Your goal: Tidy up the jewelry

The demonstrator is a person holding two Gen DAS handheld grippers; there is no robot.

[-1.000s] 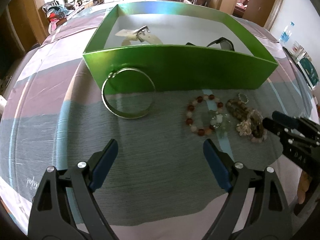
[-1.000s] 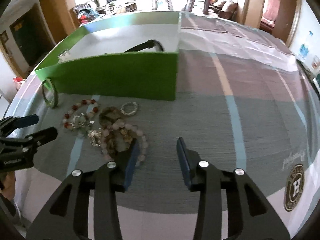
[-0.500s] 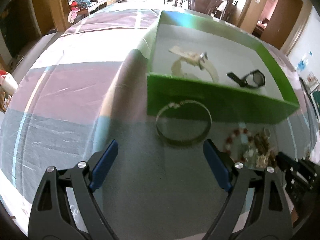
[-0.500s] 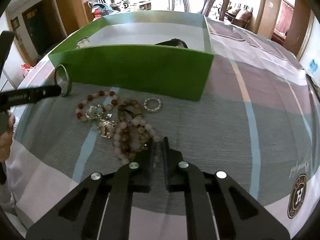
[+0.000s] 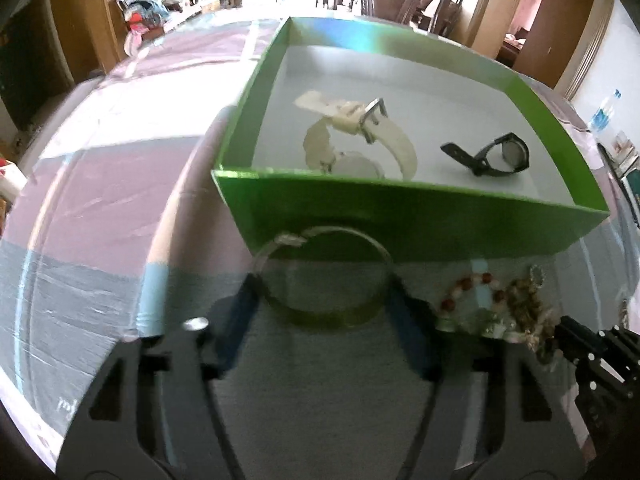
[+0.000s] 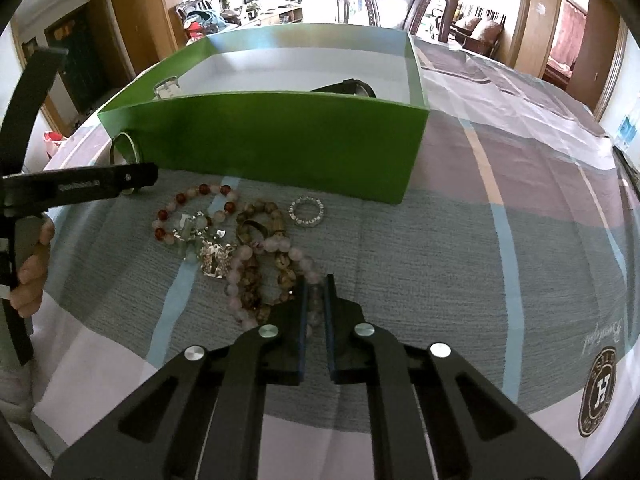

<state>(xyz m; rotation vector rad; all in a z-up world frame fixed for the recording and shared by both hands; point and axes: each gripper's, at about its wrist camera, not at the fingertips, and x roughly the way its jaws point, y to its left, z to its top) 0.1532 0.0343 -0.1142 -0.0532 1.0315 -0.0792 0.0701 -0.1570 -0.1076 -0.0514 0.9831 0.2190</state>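
Observation:
A green box (image 5: 420,224) holds a white watch (image 5: 360,136) and a black watch (image 5: 496,156). A silver bangle (image 5: 324,276) lies in front of it, and my left gripper (image 5: 320,312) has its blue fingers closed against the bangle's two sides. My right gripper (image 6: 314,296) is shut on a pale pink bead bracelet (image 6: 296,256) in a heap of bead bracelets (image 6: 248,240). A red and white bead bracelet (image 6: 192,212) and a small crystal ring (image 6: 307,210) lie beside the heap. The box (image 6: 280,136) and bangle (image 6: 126,148) show in the right wrist view too.
The table wears a striped grey, pink and white cloth (image 6: 500,220) with a round logo (image 6: 598,392) near its right edge. A dark wooden chair (image 6: 396,0) stands behind the table. A water bottle (image 5: 604,114) stands at the far right.
My left gripper moved forward and closed from wide open onto the bangle. My right gripper stayed shut on the pink bracelet and edged slightly forward.

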